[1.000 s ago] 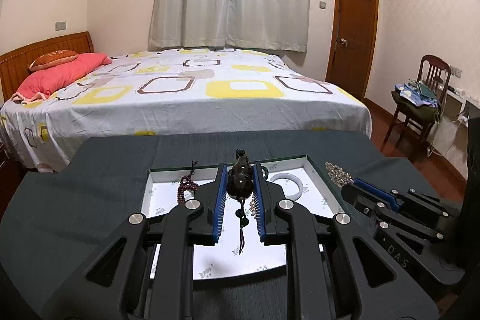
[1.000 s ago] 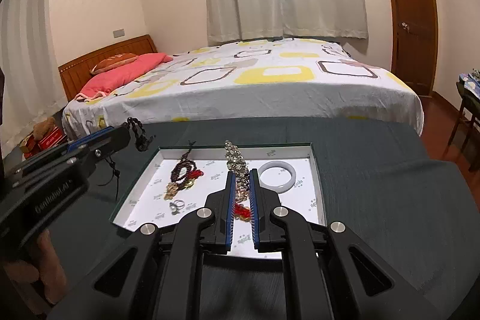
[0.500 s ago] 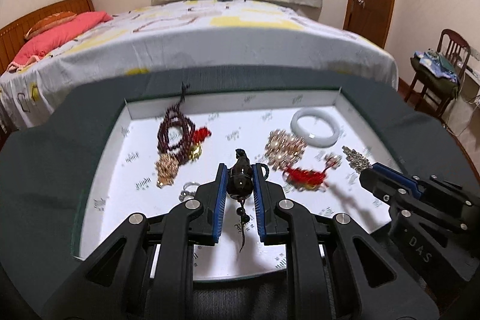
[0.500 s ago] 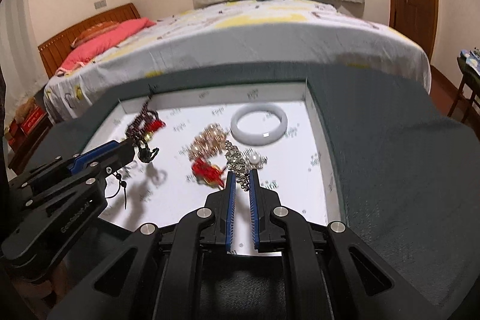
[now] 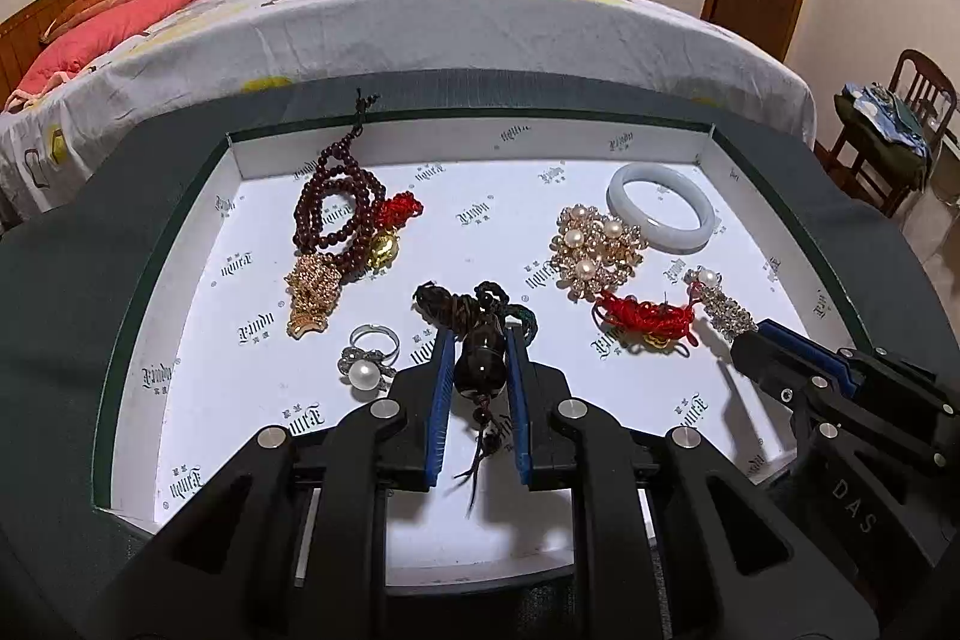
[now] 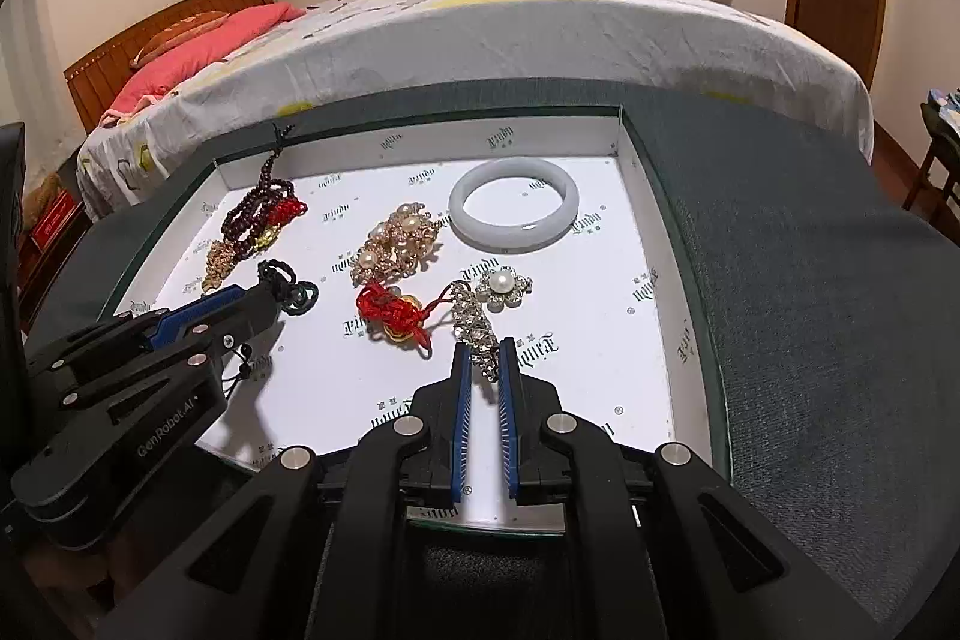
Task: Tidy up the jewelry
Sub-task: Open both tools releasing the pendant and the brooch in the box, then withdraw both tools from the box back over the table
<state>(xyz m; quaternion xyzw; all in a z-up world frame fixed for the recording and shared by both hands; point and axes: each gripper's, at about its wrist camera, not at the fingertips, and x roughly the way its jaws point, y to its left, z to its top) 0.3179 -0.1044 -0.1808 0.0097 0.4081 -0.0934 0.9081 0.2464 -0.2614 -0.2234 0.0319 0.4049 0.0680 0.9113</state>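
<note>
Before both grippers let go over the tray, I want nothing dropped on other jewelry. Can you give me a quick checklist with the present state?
1. Left gripper holds the dark pendant: ok.
2. Right gripper holds the rhinestone piece: ok.
3. Both grippers are over the tray: ok.
4. Bare tray floor under the pendant: cannot tell; the pearl ring lies close by.
5. Rhinestone piece clear of the red knot charm: not ok, they look to be touching.
6. White bangle out of the way: ok.
</note>
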